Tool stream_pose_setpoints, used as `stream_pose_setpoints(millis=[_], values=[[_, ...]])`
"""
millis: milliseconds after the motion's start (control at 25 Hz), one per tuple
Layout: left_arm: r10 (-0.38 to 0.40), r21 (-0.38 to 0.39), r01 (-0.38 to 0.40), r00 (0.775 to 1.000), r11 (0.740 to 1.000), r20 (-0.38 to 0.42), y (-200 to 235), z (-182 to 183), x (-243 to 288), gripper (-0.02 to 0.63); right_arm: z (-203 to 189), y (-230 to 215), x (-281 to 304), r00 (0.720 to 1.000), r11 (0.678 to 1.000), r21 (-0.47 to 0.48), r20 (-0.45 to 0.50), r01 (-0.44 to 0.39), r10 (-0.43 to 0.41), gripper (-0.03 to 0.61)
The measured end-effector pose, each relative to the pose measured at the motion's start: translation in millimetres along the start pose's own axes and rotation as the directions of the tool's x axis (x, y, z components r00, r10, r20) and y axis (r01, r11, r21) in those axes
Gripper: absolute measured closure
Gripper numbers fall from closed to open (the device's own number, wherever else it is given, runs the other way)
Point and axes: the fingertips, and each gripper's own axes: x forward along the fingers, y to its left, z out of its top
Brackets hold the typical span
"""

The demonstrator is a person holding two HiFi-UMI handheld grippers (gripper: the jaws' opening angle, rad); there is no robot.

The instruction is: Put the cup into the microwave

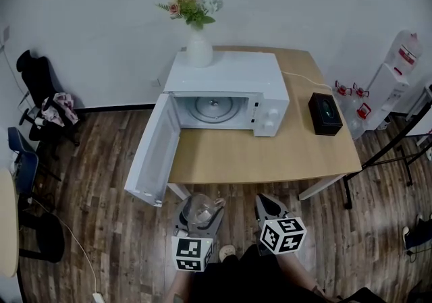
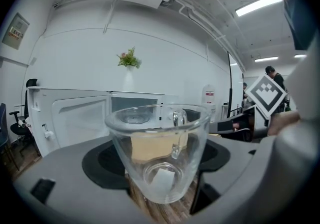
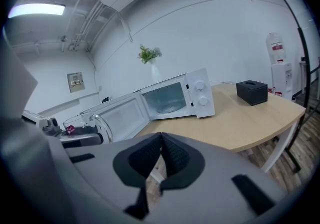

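Note:
A clear glass cup [image 1: 200, 211] with a handle sits upright between the jaws of my left gripper [image 1: 200, 217], which is shut on it, below the table's near edge. In the left gripper view the cup [image 2: 159, 152] fills the middle, its handle turned away from the camera. The white microwave [image 1: 226, 94] stands at the back of the wooden table [image 1: 270, 153], its door [image 1: 154, 150] swung wide open to the left and the glass turntable [image 1: 214, 108] showing inside. My right gripper [image 1: 267, 205] is shut and empty beside the left one; its black pads [image 3: 172, 157] meet.
A white vase of flowers [image 1: 198, 42] stands on the microwave's top. A black box [image 1: 325, 113] lies on the table's right side. An office chair [image 1: 44, 102] stands at the left wall and water dispensers [image 1: 391, 75] at the right. Wood floor lies all round.

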Motion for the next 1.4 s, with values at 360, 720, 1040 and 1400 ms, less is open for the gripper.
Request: stream_pose_setpoints(millis=[360,720,1040,1400], values=[[-0.025,-0.019,0.025,1.000,1.000,-0.017,3.9,-2.8,10.2,0.233,-5.0,-5.0,6.6,0.999,1.000,0.014,-0.030,0.027,-0.026,0.586],[0.001,-0.034,-0.001,1.000,0.999,-0.017,17.8,-1.3,26.1,0.233,4.5,-4.4,30.8,0.999,1.000,-0.004,-0.040,0.000,0.000,0.586],[0.036,-0.032,-0.036,0.999,0.999,-0.008,42.4,12.8,63.5,0.233,30.3,-17.7,69.6,0.999,1.000,-0.016,-0.031,-0.017,0.017,0.586],[0.025,-0.021,-0.026,1.000,0.999,-0.019,58.2,28.9,111.5,0.233,56.8,-36.7,112.2,0.999,1.000,-0.014,-0.034,-0.019,0.018,0.586]])
